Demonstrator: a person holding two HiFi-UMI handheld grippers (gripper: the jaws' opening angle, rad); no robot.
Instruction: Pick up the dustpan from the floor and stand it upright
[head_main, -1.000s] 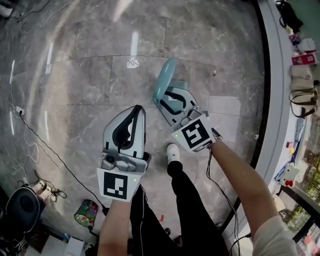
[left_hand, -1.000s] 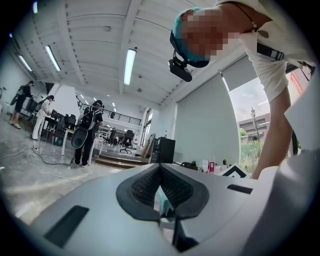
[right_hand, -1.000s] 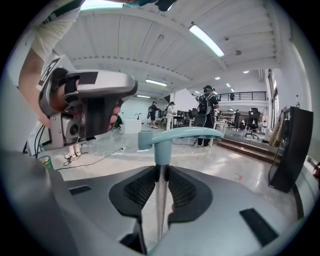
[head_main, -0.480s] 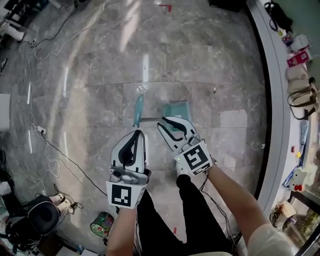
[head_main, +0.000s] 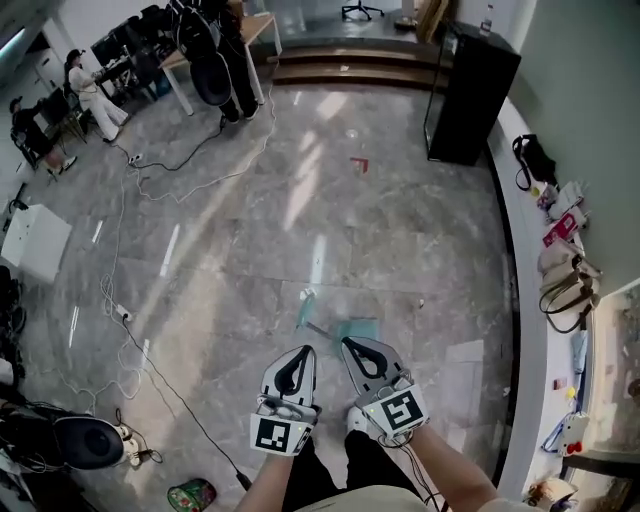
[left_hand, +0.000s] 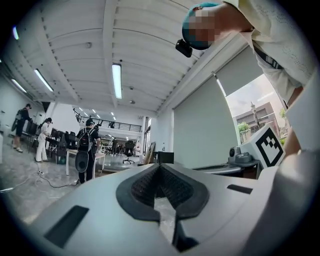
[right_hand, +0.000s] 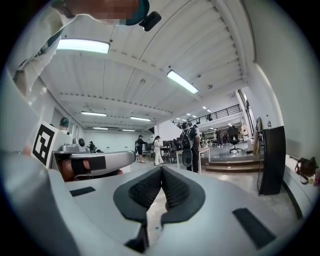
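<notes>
The teal dustpan (head_main: 356, 330) lies flat on the grey stone floor, its thin handle ending in a teal grip (head_main: 305, 309) to the left. My left gripper (head_main: 303, 353) and right gripper (head_main: 353, 346) hang side by side just short of it in the head view, apart from it, both shut with nothing between the jaws. The left gripper view shows its closed black pads (left_hand: 176, 188) against the room beyond; the right gripper view shows the same (right_hand: 141, 191). Neither gripper view shows the dustpan.
A black cabinet (head_main: 470, 95) stands at the far right by steps (head_main: 340, 62). Cables (head_main: 150, 335) trail over the floor on the left. People stand by desks (head_main: 90, 85) at the far left. Bags (head_main: 565, 270) line the right ledge. My shoe (head_main: 352, 420) is below the grippers.
The head camera has risen, so the dustpan looks small and far. Both grippers have come up off the floor and now point level across the room, still shut.
</notes>
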